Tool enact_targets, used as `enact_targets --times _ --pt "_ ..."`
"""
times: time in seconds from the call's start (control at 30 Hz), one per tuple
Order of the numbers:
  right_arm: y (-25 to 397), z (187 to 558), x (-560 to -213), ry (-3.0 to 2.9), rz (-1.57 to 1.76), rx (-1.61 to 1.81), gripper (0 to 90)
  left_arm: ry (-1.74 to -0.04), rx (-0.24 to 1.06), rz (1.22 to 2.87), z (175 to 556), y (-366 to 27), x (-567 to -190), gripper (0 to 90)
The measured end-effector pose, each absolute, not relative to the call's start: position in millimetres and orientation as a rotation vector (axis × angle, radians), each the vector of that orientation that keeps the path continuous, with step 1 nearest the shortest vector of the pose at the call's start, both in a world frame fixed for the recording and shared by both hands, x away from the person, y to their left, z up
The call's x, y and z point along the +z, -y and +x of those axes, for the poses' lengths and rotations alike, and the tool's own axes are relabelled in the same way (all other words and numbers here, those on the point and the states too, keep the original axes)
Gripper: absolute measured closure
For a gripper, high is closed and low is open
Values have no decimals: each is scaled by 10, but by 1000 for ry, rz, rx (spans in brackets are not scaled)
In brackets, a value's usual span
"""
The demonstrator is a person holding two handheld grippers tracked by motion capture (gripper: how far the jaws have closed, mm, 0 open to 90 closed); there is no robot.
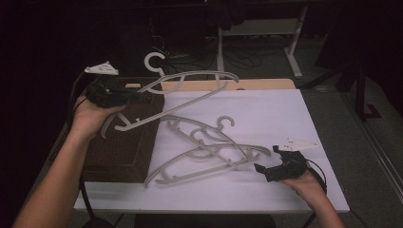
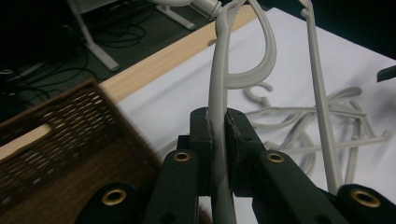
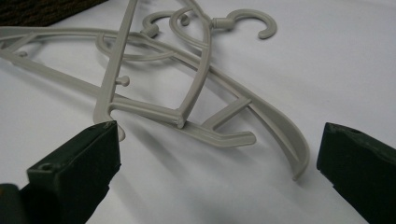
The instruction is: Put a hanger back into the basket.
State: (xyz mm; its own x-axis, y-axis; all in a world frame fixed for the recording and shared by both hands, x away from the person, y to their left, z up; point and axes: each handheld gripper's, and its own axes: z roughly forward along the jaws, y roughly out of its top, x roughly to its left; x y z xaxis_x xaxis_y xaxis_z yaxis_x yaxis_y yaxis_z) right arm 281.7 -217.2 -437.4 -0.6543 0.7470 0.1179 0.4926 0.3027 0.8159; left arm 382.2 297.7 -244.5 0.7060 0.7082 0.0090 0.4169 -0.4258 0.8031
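Left gripper [image 1: 124, 96] clamped tight on one curved arm of a grey hanger [image 1: 190, 85], jaws pressed flat to either side of the plastic bar; held clear of the table, above the near edge of a brown woven basket [image 1: 119, 152], hook [image 1: 154, 61] pointing away. Right gripper [image 1: 260, 168] wide open, resting low on the white sheet [image 1: 285, 114], jaws set either side of the near ends of a tangled pile of hangers [image 1: 209, 147] (three or so, interlocked). Judged light, stiff and smooth: little weight, but prone to pivot in a pinch and to snag on neighbours. Best taken on a flat stretch of arm near the shoulder, not the thin hook.
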Motion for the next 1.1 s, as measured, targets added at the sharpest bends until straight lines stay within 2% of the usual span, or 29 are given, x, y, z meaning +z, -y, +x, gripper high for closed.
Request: enact_targets --times 0.6,1.1 --pt "2062 2852 -4448 -2322 1114 1236 0 -984 560 2051 3643 -3852 -2597 825" --pt "2069 2867 -4455 -2319 1122 1230 0 -1199 668 1981 3626 -4616 -2671 826"
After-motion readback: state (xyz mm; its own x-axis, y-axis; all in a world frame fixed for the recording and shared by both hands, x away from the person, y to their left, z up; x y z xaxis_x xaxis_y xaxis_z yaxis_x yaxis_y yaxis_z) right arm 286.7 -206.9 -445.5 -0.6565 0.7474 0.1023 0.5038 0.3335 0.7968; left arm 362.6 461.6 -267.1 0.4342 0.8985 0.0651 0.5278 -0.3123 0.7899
